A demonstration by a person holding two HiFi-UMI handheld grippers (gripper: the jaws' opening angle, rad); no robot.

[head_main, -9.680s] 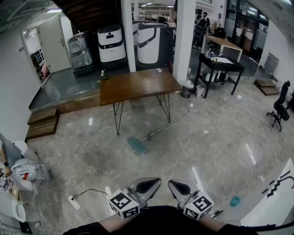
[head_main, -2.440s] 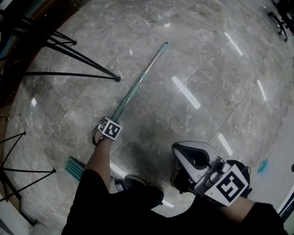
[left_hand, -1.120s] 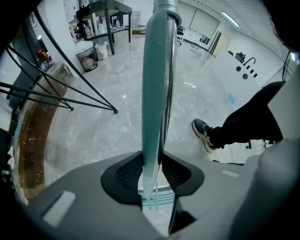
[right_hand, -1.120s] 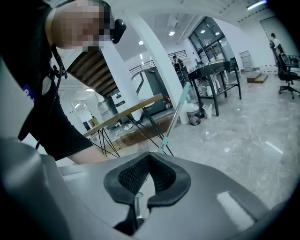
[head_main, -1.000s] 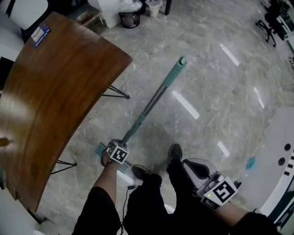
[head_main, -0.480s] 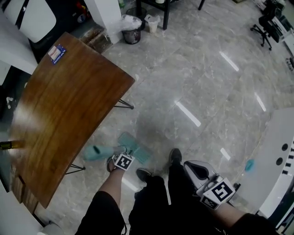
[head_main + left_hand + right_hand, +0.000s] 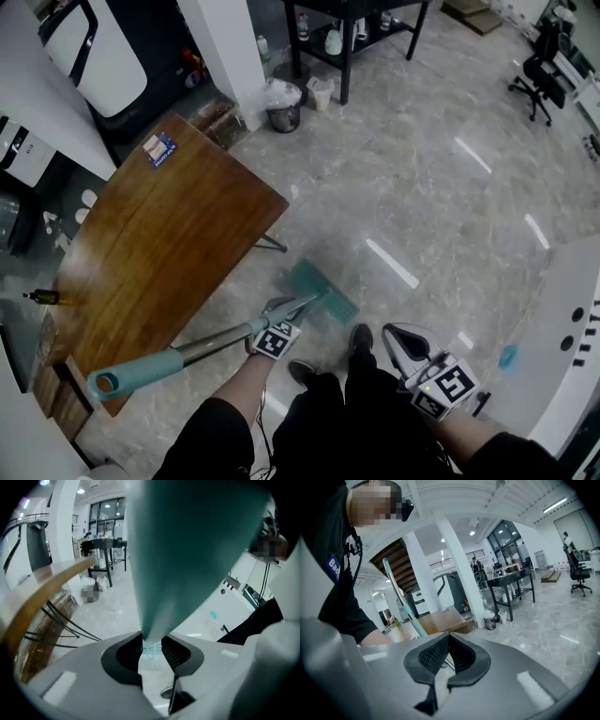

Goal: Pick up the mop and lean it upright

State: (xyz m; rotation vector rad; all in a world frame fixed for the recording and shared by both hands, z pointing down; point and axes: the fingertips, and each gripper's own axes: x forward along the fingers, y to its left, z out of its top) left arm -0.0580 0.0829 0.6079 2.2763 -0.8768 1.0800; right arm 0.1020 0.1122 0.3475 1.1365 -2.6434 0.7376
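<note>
The mop's teal head (image 7: 323,291) rests on the grey floor in the head view. Its metal pole (image 7: 220,343) rises steeply toward me and ends in a teal handle grip (image 7: 139,371) at lower left. My left gripper (image 7: 281,314) is shut on the pole just above the head. In the left gripper view the teal shaft (image 7: 187,550) fills the frame, pinched between that gripper's (image 7: 152,649) ribbed pads. My right gripper (image 7: 401,341) hangs by my right hip, shut on nothing. In the right gripper view it (image 7: 448,641) has its tips touching, and the pole (image 7: 401,602) stands at left.
A wooden table (image 7: 169,244) on thin black legs stands close on the left of the mop. Beyond it are a white column (image 7: 230,47), a bin with a white bag (image 7: 284,105) and a black shelf (image 7: 347,19). A white counter (image 7: 572,319) edges the right.
The left gripper has risen with the pole. The handle end swung up from pointing away at upper right to close beneath me at lower left. The right gripper rose a little, still shut.
</note>
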